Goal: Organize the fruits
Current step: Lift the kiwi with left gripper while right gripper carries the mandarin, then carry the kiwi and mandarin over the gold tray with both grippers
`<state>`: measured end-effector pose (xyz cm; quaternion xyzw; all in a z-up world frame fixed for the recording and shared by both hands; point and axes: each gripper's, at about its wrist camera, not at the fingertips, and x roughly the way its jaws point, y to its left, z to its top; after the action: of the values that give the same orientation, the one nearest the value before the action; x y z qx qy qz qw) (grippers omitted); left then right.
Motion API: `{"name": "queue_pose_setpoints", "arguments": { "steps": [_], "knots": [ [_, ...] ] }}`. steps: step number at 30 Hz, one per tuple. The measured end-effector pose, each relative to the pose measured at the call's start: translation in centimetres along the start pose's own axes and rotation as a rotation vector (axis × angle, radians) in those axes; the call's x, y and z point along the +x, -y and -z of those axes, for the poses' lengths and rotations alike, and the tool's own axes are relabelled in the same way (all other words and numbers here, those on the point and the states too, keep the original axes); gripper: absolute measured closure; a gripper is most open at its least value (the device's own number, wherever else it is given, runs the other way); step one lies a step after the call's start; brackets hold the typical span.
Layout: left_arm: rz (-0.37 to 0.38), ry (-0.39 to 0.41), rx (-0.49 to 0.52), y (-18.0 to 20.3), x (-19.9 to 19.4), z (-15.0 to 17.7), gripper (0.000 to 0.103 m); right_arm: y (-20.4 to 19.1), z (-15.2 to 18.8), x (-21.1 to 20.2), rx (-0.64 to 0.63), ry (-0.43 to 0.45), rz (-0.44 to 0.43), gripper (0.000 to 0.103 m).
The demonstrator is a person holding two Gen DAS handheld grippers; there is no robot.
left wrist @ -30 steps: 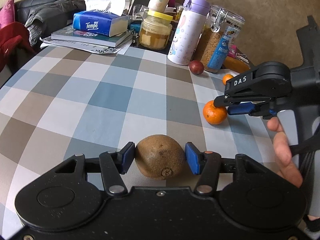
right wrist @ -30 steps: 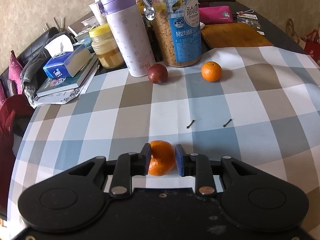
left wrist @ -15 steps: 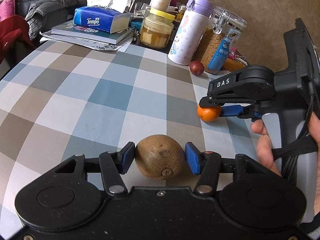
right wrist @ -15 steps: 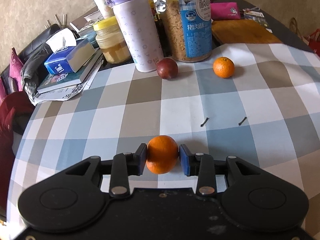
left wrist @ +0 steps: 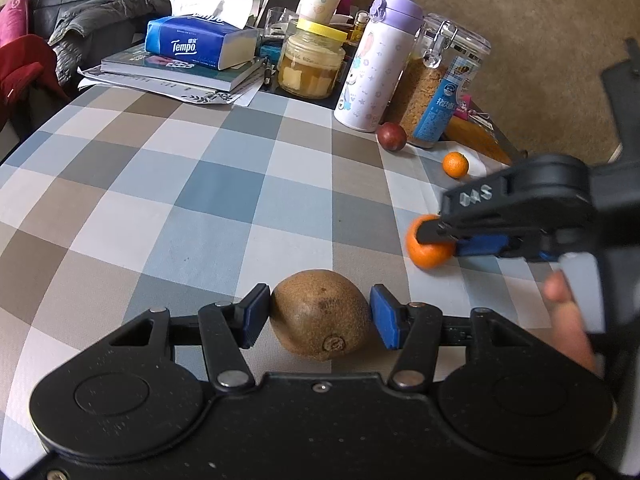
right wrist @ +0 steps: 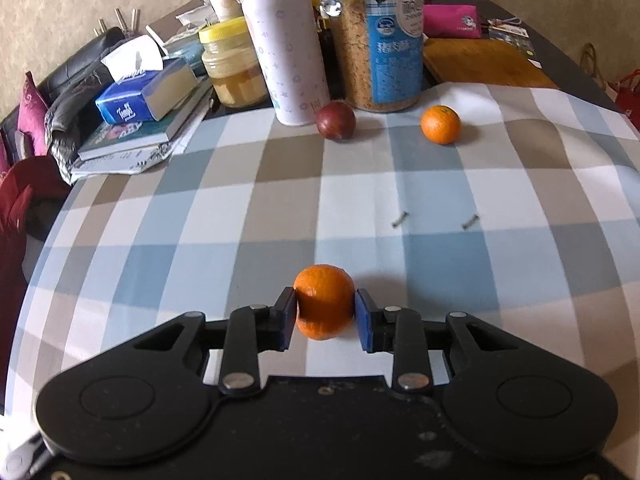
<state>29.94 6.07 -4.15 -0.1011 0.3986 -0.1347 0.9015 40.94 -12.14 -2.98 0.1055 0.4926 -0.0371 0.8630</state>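
My left gripper (left wrist: 318, 314) is shut on a brown kiwi (left wrist: 320, 314), held low over the checked tablecloth (left wrist: 192, 200). My right gripper (right wrist: 325, 314) is shut on a tangerine (right wrist: 324, 306); it also shows in the left wrist view (left wrist: 426, 242), to the right of the kiwi. A second tangerine (right wrist: 440, 124) (left wrist: 455, 165) and a dark red fruit (right wrist: 336, 121) (left wrist: 391, 136) lie on the cloth near the jars at the far side.
A purple-lidded bottle (right wrist: 286, 52), a cereal jar (right wrist: 380, 40), a yellow-lidded jar (right wrist: 234, 64), a tissue pack (right wrist: 144, 94) on books and a wooden board (right wrist: 480, 60) line the far edge. Two small dark bits (right wrist: 400, 218) lie on the cloth.
The right gripper with its tangerine has lifted and moved forward over the table, first towards the kiwi and then back to the right. The left gripper keeps the kiwi in the same grip.
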Motion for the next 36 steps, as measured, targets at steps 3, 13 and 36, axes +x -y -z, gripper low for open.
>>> {"name": "queue_pose_setpoints", "arguments": {
  "steps": [3, 13, 36],
  "knots": [
    [0.000, 0.002, 0.002, 0.0, 0.0, 0.0, 0.043, 0.7, 0.8, -1.2, 0.008, -0.005, -0.005, 0.071],
    [0.005, 0.010, 0.004, -0.1, 0.0, 0.0, 0.043, 4.4, 4.4, -7.1, 0.052, 0.018, -0.035, 0.071],
    [-0.081, 0.074, 0.120, 2.1, -0.1, 1.2, 0.044, 12.6, 17.8, -17.0, 0.194, 0.097, 0.019, 0.071]
  ]
}}
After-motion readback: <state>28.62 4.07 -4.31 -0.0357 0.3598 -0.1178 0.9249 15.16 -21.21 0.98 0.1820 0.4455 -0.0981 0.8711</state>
